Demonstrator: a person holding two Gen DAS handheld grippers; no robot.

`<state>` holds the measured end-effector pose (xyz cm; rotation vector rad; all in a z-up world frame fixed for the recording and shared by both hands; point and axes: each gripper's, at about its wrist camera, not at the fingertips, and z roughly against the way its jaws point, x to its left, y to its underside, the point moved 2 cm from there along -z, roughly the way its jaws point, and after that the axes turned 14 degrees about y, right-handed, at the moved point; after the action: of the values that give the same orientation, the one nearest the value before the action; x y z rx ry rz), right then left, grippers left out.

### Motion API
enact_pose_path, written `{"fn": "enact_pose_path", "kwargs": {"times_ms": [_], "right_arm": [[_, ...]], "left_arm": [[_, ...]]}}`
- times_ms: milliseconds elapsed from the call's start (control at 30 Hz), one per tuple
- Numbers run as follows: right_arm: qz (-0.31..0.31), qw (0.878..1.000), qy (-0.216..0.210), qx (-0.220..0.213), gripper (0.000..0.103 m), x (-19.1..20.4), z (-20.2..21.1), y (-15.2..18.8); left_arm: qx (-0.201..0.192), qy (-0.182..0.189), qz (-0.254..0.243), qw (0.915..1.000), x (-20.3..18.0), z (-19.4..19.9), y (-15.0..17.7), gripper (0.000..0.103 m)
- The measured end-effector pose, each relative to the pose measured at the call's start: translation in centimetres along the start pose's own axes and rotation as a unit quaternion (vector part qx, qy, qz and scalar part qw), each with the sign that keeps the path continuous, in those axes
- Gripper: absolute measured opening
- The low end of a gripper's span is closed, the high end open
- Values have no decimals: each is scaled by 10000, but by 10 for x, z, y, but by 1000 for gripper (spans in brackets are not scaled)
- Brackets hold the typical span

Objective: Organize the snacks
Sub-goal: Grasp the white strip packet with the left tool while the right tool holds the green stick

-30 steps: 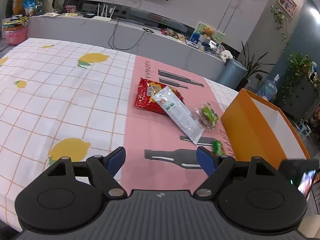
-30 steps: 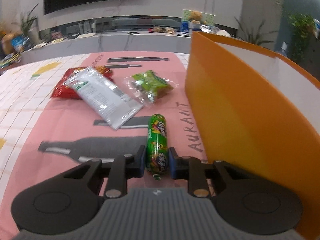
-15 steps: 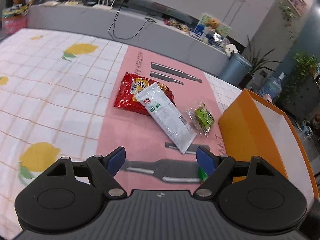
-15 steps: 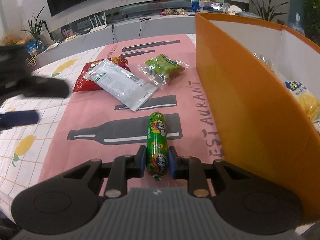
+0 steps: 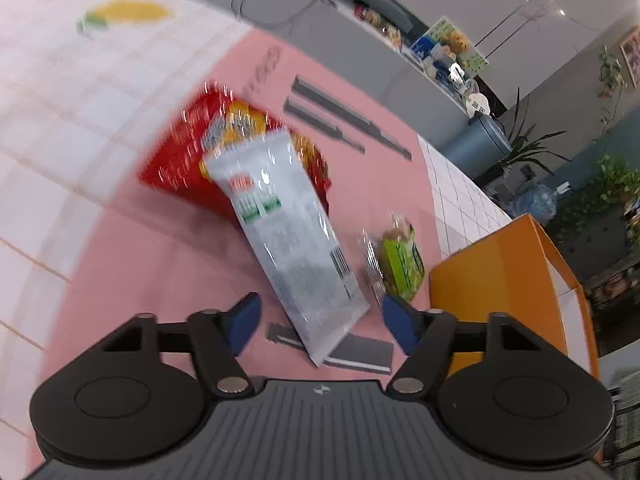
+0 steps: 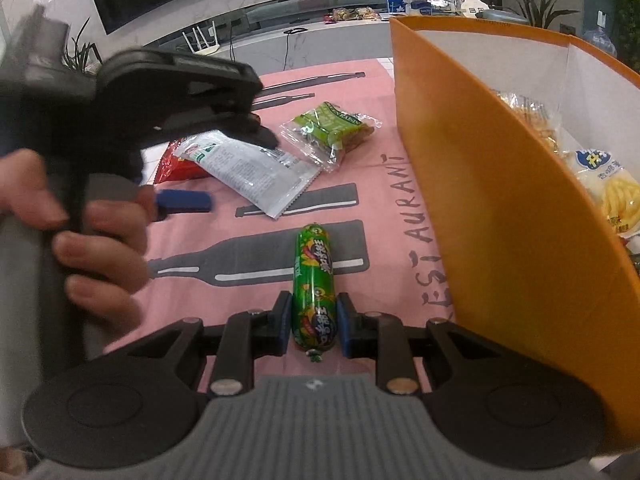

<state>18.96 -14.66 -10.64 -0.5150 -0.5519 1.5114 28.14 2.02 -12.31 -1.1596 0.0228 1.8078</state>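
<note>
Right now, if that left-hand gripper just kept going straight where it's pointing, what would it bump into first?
Probably the white snack pouch: its near end lies between the open pads of the left gripper, whose jaws have just been closing. Depth is hard to judge.

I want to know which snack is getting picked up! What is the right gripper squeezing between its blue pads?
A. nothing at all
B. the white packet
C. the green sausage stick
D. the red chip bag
C: in the right wrist view, the right gripper has its blue pads pressed on both sides of the green sausage stick, while the white packet lies farther off on the pink mat.
</note>
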Motion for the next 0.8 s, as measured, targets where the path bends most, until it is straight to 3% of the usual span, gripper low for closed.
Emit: {"fn": "enact_pose_path", "kwargs": {"times_ms": [33, 67, 167, 200, 367, 800], "right_arm": [[6, 10000, -3, -4, 21, -1, 0, 0], [13, 10000, -7, -8, 21, -1, 0, 0], [18, 10000, -11, -12, 21, -2, 0, 0], [15, 10000, -10, -13, 21, -2, 0, 0], [28, 10000, 21, -62, 21, 0, 2, 1], [22, 10000, -64, -60, 21, 3, 5, 3]], "left_arm": [[-112, -5, 30, 9999, 1, 0, 1, 72], [-166, 17, 64, 9998, 2, -1, 2, 64], [-225, -24, 152, 9996, 8, -3, 3, 25], [-244, -26, 269, 9993, 12, -3, 4, 20], [-270, 256, 589, 9976, 25, 5, 3, 12], [-486, -30, -337, 9982, 4, 52, 14, 6]]}}
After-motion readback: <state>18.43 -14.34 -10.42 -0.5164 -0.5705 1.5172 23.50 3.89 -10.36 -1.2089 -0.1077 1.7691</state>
